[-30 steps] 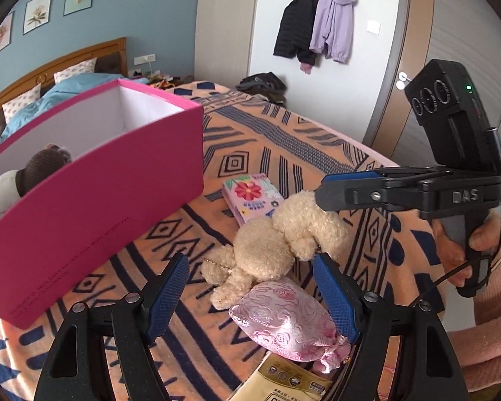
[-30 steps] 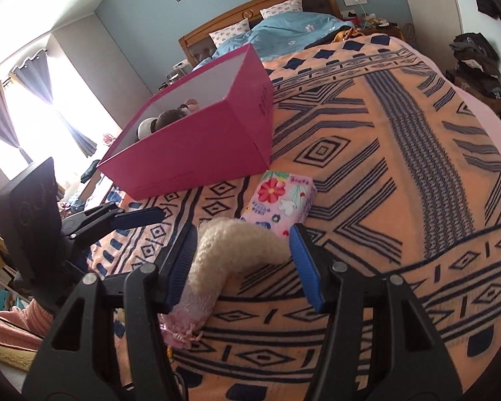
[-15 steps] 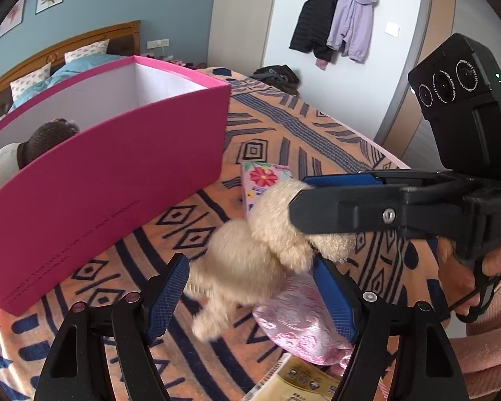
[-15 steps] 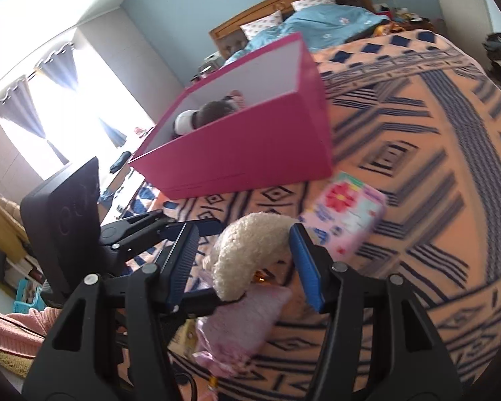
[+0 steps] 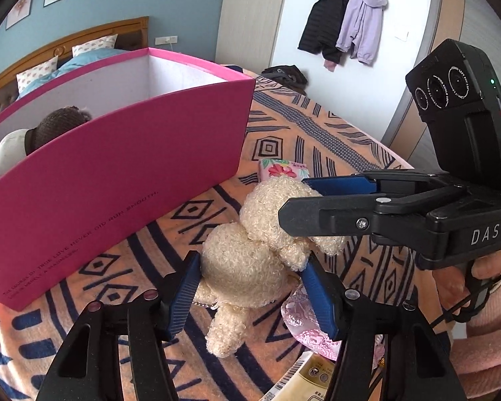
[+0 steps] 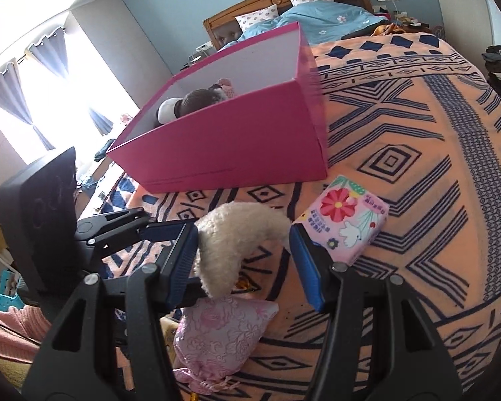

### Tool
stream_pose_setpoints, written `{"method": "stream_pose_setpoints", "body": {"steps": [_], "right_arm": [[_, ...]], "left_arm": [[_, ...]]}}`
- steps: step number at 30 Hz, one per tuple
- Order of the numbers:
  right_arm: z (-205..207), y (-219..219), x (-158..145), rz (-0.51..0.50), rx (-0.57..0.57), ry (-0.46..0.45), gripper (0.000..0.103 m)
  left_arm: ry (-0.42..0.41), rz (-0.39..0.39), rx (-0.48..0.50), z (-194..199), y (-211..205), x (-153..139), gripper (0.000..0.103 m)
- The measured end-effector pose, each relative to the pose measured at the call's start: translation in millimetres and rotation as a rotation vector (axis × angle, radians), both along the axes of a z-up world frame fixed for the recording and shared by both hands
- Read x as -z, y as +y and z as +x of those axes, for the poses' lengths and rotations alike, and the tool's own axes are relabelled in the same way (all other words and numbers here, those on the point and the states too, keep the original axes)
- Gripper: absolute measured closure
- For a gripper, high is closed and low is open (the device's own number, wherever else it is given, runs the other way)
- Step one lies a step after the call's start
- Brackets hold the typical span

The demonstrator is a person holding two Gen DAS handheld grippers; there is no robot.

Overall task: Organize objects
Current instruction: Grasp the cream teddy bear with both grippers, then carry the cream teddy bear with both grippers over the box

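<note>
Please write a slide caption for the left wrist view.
Both grippers hold a plush toy beside the pink box.

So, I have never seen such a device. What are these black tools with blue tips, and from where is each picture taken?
No robot here: a person holds a two-jaw tool in each hand, each with a wide-angle camera looking along its jaws. One picture looks from the left gripper, the other from the right gripper. Both grip the cream plush toy; the left jaws have just been closing on its body. On the patterned blanket lie a flowered pink packet and a pink satin pouch. Behind stands an open pink box with a brown plush toy inside.
</note>
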State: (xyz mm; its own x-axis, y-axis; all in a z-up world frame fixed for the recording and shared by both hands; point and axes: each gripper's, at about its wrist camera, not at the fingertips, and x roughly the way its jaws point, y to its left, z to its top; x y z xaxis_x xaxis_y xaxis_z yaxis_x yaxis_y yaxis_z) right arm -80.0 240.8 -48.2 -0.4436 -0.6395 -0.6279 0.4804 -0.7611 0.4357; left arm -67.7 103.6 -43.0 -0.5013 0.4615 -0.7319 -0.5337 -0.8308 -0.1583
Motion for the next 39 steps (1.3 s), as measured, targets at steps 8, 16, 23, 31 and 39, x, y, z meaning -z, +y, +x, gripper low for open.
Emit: {"method": "stream_pose_setpoints", "body": {"steps": [8,16,23,31,39], "right_arm": [[-3,-8,4,0.012,-0.026,0.003,0.068],[-1,5,-5,-0.088,-0.028,0.014,0.075],[1,2,-13,-0.124,-0.056,0.021,0.076],[1,2,-24,-0.125,-0.063,0.047,0.076],[-4,-5,-65,-0.141,-0.095,0.153,0.076]], "left_arm": [[-0.030,0.017,-0.005,0,-5,3,0.036],[-0.085,0.085,-0.011,-2,-18,7,0.035],[-0.087,0.093,0.017,-4,-12,6,0.045],[-0.044,0.107,0.021,-3,-4,-9,0.054],[0.040,0.113,0.002,-9,-8,-48,0.054]]}}
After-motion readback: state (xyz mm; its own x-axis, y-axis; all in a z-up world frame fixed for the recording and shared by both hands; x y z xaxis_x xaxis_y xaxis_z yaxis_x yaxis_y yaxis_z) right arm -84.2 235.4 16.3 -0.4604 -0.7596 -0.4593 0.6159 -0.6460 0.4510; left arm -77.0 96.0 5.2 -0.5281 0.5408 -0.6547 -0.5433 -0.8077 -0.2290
